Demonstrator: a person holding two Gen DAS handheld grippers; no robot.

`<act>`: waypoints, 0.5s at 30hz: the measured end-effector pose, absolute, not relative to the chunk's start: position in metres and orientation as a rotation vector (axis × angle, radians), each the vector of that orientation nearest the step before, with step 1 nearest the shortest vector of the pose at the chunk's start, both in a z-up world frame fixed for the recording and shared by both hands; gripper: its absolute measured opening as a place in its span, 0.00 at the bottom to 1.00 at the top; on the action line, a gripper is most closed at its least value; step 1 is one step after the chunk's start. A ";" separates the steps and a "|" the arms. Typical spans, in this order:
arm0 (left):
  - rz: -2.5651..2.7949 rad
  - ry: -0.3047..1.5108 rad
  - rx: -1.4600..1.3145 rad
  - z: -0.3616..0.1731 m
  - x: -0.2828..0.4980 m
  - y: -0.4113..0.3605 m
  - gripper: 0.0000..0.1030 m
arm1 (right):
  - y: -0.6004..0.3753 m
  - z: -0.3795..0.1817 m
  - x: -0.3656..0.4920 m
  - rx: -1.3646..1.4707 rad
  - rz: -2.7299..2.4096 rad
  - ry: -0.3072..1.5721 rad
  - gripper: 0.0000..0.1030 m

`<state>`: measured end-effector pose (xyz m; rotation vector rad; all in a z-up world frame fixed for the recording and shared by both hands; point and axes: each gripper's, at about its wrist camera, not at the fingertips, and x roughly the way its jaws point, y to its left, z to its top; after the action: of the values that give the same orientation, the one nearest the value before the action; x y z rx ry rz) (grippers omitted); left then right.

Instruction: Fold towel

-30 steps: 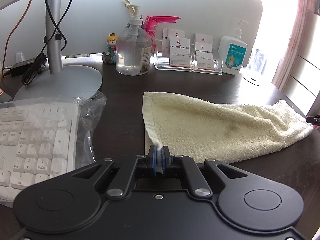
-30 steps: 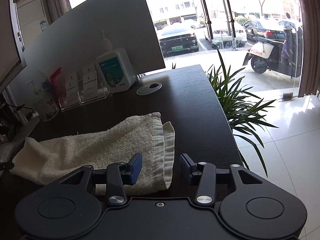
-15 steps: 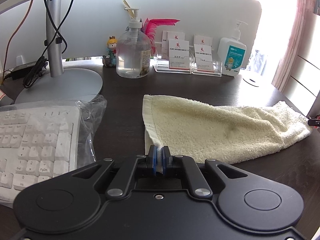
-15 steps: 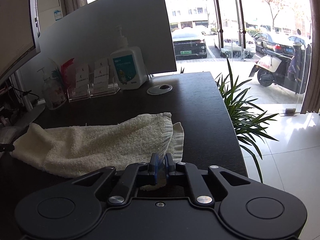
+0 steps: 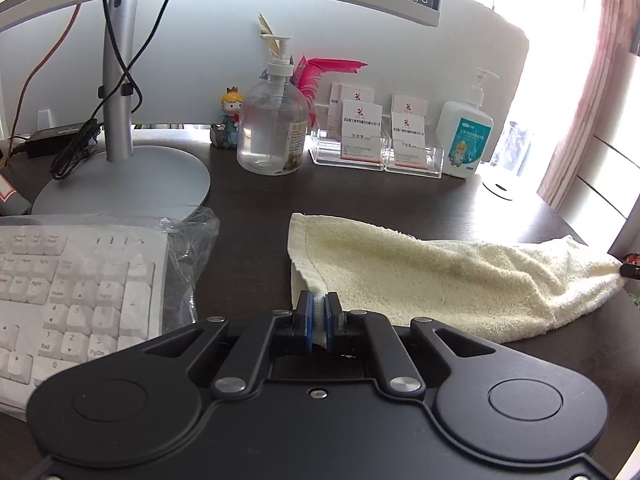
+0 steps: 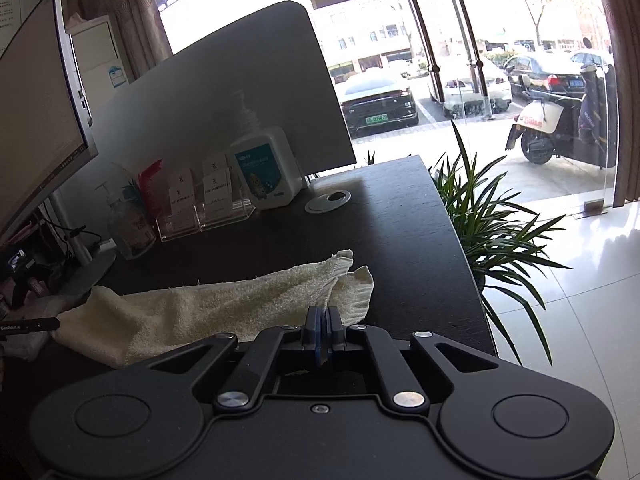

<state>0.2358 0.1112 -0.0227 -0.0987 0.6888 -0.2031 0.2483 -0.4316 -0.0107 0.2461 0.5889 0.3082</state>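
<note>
Pinching the towel's (image 5: 420, 276) near left corner, the left gripper (image 5: 317, 320) has its blue pads pressed on the cloth; the right gripper (image 6: 322, 334) likewise clamps the opposite end. Between the 2, the cream towel sags across the dark desk (image 5: 256, 200), beside the keyboard (image 5: 68, 292).

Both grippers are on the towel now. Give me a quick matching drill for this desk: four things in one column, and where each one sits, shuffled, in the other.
Things:
1. towel
2. keyboard
3. card holder
4. plant

Places:
A. at the back of the desk, between two pump bottles
B. past the desk's right end, on the floor side
C. left of the towel, partly under clear plastic
D. stretched between the left gripper and right gripper, both shut on it

Pairs: 1-D, 2-C, 3-A, 4-B
</note>
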 end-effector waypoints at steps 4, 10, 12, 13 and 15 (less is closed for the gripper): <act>-0.202 0.694 -0.097 -0.028 0.229 0.115 0.08 | -0.435 -0.023 0.230 0.240 0.259 0.591 0.02; -0.203 0.698 -0.085 -0.033 0.220 0.119 0.10 | -0.442 -0.034 0.217 0.241 0.213 0.604 0.06; -0.171 0.675 -0.042 -0.029 0.216 0.116 0.22 | -0.441 -0.025 0.216 0.239 0.201 0.564 0.41; -0.147 0.658 -0.032 -0.027 0.215 0.117 0.27 | -0.439 -0.019 0.217 0.238 0.210 0.548 0.45; -0.094 0.622 -0.026 -0.022 0.212 0.119 0.54 | -0.431 -0.009 0.224 0.210 0.235 0.537 0.46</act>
<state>0.2118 0.1194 -0.0216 -0.0264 0.6217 -0.0935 0.2240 -0.4313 -0.0090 0.2101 0.5369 0.2353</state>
